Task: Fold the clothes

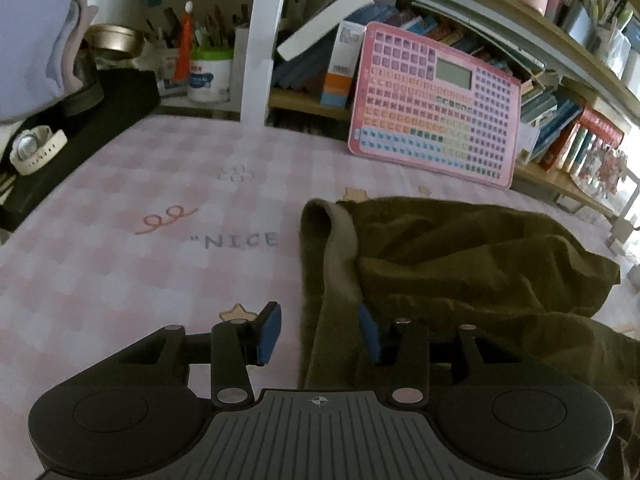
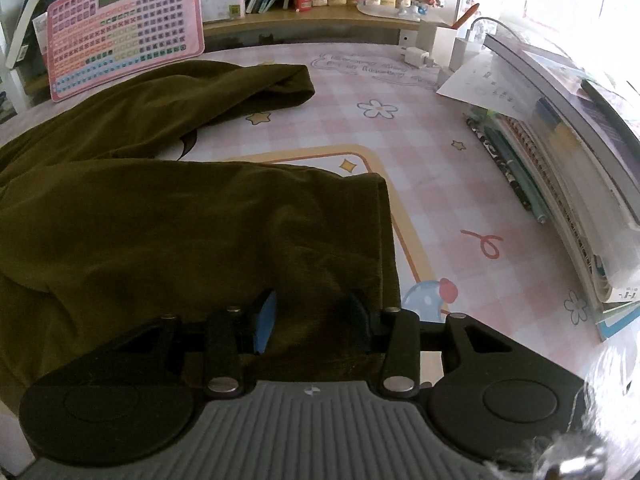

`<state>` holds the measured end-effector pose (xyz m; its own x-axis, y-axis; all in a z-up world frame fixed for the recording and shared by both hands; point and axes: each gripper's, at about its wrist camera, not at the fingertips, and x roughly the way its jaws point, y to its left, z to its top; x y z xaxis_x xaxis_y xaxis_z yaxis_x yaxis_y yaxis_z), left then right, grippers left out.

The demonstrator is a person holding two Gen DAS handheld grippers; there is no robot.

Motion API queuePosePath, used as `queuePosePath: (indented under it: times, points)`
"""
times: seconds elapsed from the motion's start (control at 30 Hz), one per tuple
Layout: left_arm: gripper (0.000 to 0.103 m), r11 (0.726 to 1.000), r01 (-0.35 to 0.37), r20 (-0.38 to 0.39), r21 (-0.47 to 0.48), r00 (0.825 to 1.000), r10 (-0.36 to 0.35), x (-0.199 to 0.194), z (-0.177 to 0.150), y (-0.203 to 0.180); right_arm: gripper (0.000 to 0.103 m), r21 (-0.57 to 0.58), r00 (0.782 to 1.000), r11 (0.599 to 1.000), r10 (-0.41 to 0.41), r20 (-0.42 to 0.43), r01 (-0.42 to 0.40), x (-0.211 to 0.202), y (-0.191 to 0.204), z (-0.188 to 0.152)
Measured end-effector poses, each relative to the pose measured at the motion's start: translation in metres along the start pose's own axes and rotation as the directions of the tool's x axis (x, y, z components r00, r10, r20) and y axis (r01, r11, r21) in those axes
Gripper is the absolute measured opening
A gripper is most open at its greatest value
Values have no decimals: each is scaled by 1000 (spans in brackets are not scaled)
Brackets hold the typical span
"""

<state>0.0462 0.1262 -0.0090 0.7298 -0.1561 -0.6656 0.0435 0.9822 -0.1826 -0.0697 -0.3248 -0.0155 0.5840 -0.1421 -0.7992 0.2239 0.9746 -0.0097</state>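
Note:
Dark olive trousers (image 1: 460, 248) lie crumpled on the pink checked desk mat (image 1: 140, 264). In the left wrist view their lighter waistband (image 1: 340, 248) runs toward me, and my left gripper (image 1: 320, 332) is open and straddles it, one blue pad on each side. In the right wrist view the trousers (image 2: 160, 216) spread across the left half, one leg ending in a hem (image 2: 386, 220) and the other leg (image 2: 280, 80) reaching toward the back. My right gripper (image 2: 313, 322) is open over the near leg beside that hem, with fabric between its fingers.
A pink keypad board (image 1: 436, 108) leans on the bookshelf behind the mat. At the left stand a black box holding a white watch (image 1: 36, 150) and pen pots (image 1: 210, 76). Stacked books and notebooks (image 2: 560, 168) line the right edge, with a white charger (image 2: 416, 56) at the back.

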Motion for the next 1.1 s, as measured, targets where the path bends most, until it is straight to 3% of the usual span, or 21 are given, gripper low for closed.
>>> queuePosePath:
  times: [0.3,0.5,0.57,0.77,0.87,0.97,1.03,1.1]
  points:
    - [42,999,31,-14,28,999,-30,10,4,-12,43,-7,1000,1000,4,5,-3,4,1,4]
    - [30,1000,13,-47,25,999,-12,35,10,-13,44,-2,1000,1000,2,7,-2,3,2,4]
    - [22,1000,14,-55,19,998,-13,42,10,-11,44,1,1000,1000,-1,7,1,3,3,3]
    - [14,995,9,-41,104,999,-5,45,5,-15,44,9,1000,1000,-9,7,9,3,6,5]
    - [14,988,-23,-20,154,999,27,45,5,-17,44,1,1000,1000,4,7,-4,5,10,7]
    - [12,990,-67,-13,126,997,70,45,11,-1,44,-18,999,999,32,9,-31,9,19,11]
    - [0,985,-135,-11,110,991,137,45,16,17,44,-31,999,998,50,10,-50,11,25,14]
    - [0,963,-258,-24,82,965,260,45,21,42,44,-62,997,996,71,15,-70,15,39,19]
